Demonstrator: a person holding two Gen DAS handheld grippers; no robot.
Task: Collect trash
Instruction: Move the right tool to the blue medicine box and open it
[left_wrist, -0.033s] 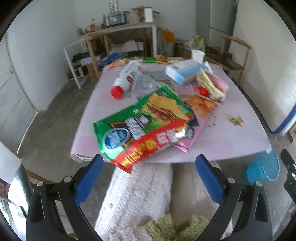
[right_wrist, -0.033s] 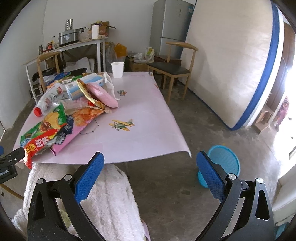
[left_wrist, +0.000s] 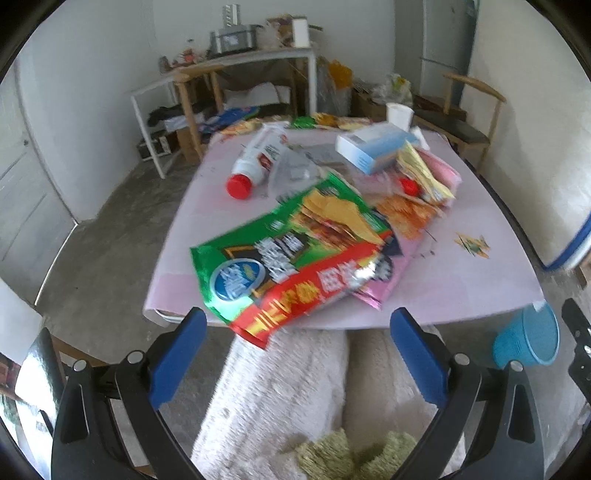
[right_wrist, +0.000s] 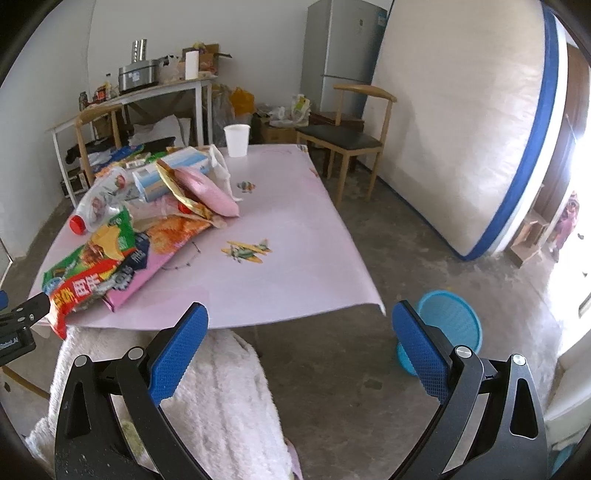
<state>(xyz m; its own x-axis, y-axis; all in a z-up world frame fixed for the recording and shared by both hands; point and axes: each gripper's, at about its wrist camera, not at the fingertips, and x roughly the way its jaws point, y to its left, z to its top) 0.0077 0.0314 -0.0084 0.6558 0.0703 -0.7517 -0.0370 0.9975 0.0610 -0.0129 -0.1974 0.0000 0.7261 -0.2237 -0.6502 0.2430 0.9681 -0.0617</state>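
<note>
Two views, L wrist first: your left hand-held gripper (left_wrist: 297, 350) is spread wide w/ nothing in it, short of the pink-covered counter (left_wrist: 461, 288). Trash is piled there: a green-red snack bag (left_wrist: 291, 258) hanging over the near edge, a red-capped bottle (left_wrist: 258, 160), a blue-white box (left_wrist: 376, 151). Concrete floor, blue basket (left_wrist: 526, 341) at right.

R wrist: your right hand-held gripper (right_wrist: 299, 341) is also wide, empty, over the floor by the counter's corner. A mattress (right_wrist: 461, 122) leans on the wall beside a wooden chair (right_wrist: 347, 136) & fridge (right_wrist: 343, 51).
</note>
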